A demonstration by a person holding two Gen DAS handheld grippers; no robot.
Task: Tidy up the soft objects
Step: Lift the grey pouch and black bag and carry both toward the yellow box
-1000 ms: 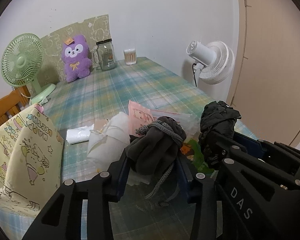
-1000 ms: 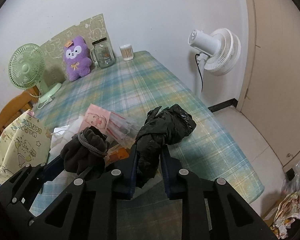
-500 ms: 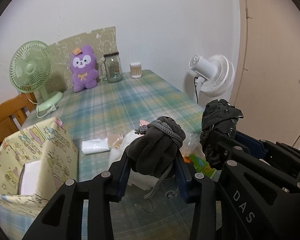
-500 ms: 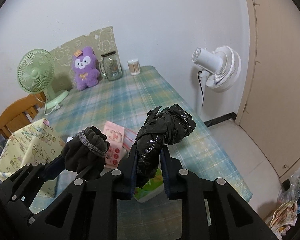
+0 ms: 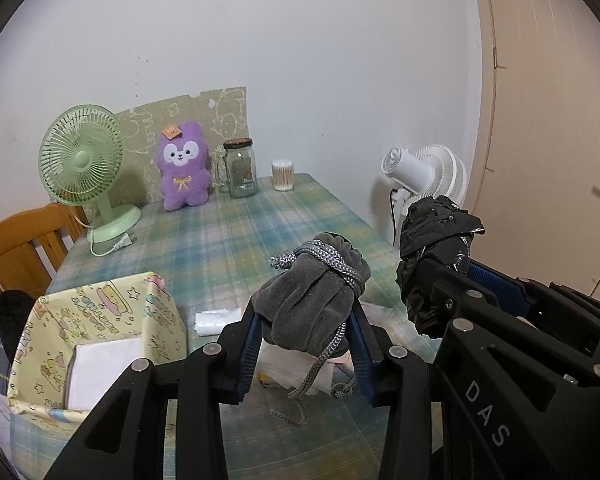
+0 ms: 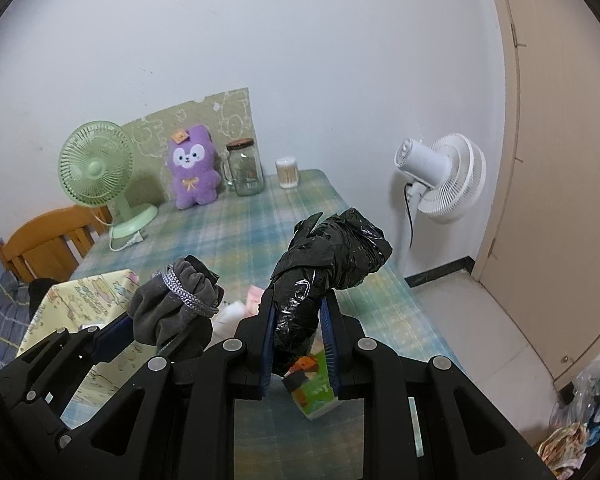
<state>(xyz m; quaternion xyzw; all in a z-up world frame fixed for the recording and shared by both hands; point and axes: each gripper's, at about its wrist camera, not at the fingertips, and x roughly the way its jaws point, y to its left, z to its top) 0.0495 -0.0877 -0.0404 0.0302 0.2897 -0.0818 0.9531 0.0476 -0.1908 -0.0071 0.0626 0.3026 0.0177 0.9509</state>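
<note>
My left gripper (image 5: 306, 324) is shut on a grey velvet drawstring pouch (image 5: 312, 288), held above the table with its cord dangling. The same pouch (image 6: 176, 304) shows at the left of the right wrist view. My right gripper (image 6: 298, 324) is shut on a crumpled black plastic bag (image 6: 328, 264), which also appears at the right of the left wrist view as the black bag (image 5: 432, 248). A yellow cartoon-print fabric box (image 5: 96, 332) stands at the table's near left with a white item inside. A purple plush toy (image 5: 184, 170) sits at the far end.
On the plaid tablecloth (image 5: 228, 232) lie a white packet (image 5: 216, 318), a green tissue pack (image 6: 314, 380) and pale wrappers. A green desk fan (image 5: 84, 164), glass jar (image 5: 242, 168) and cotton-swab tub (image 5: 282, 175) stand at the back. A white floor fan (image 6: 444, 176) and a wooden chair (image 5: 20, 244) flank the table.
Both grippers have risen with their loads and tilted up, so the table items dropped low in view and the back wall fills more of each frame. Both grips are unchanged.
</note>
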